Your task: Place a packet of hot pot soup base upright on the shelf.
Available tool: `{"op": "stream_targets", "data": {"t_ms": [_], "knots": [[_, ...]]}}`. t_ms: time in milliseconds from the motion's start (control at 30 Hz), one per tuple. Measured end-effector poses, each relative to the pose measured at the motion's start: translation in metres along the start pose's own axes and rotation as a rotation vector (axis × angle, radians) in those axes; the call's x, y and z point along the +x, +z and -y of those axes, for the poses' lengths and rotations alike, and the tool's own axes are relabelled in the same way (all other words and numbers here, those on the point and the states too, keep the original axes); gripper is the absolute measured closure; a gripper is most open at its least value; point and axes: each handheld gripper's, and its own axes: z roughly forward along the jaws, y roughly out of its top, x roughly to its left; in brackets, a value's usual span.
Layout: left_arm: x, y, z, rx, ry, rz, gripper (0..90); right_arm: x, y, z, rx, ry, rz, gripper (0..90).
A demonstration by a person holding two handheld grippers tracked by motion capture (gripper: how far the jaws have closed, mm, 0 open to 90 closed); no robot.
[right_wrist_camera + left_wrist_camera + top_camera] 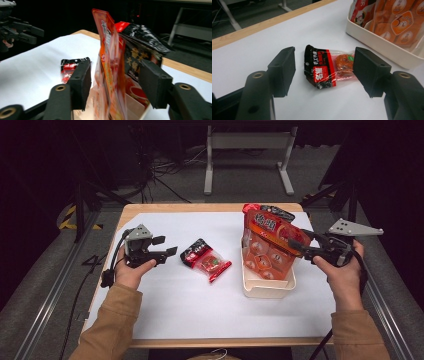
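A tall orange snack bag (267,242) stands upright in a cream tray (265,290) at the right of the white table, with a black-and-red bag (272,211) behind it. My right gripper (298,246) is open at the orange bag's (110,55) right edge, which stands between the jaws with a gap at each pad. A small red-and-black snack packet (205,259) lies flat in the middle of the table. My left gripper (167,246) hovers open just left of it, and the packet (322,67) lies on the table ahead of its jaws.
A white sheet (200,310) covers the wooden table, leaving wood showing along the far edge (200,207). The tray's long wall (377,41) runs close to the right of the small packet. A grey table frame (247,150) stands on the dark floor beyond.
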Motion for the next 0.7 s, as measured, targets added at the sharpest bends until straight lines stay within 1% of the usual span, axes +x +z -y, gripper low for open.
{"op": "stream_targets", "data": {"t_ms": [100,167,200,233,267,367,433,533,567,600,633,667,700], "knots": [[0.002,0.002,0.001,-0.004,-0.007,-0.001,34.1,0.000,-0.009,0.006,0.000,0.004,0.015,39.5],[0.003,0.002,0.001,-0.001,-0.003,-0.004,32.9,-0.002,-0.014,0.012,-0.002,0.009,0.027,37.6],[0.003,0.004,0.002,0.003,-0.013,-0.008,32.9,-0.002,-0.014,0.012,-0.002,0.009,0.027,37.6],[0.005,0.006,0.003,0.016,-0.022,-0.006,31.2,-0.004,-0.022,0.019,-0.020,0.024,0.035,36.1],[0.005,0.006,0.003,0.016,-0.022,-0.006,30.4,-0.004,-0.022,0.019,-0.020,0.024,0.035,36.1],[0.007,0.010,0.004,0.038,-0.026,-0.005,29.0,-0.007,-0.031,0.028,-0.027,0.031,0.057,33.9],[0.009,0.012,0.004,0.045,-0.026,-0.003,28.9,-0.009,-0.035,0.033,-0.033,0.038,0.067,32.8],[0.011,0.013,0.005,0.044,-0.034,-0.005,28.1,-0.013,-0.040,0.043,-0.054,0.063,0.069,32.3],[0.011,0.014,0.005,0.043,-0.042,-0.005,27.9,-0.015,-0.038,0.046,-0.026,0.063,0.079,31.0],[0.011,0.014,0.005,0.043,-0.042,-0.005,27.9,-0.015,-0.038,0.046,-0.026,0.063,0.079,31.0],[0.011,0.014,0.005,0.040,-0.043,-0.008,27.7,-0.016,-0.037,0.050,-0.015,0.061,0.089,30.8],[0.011,0.015,0.005,0.042,-0.029,-0.006,28.1,-0.017,-0.036,0.052,-0.008,0.062,0.091,30.7],[0.011,0.015,0.005,0.042,-0.029,-0.006,28.7,-0.017,-0.036,0.052,-0.008,0.062,0.091,30.7]]}}
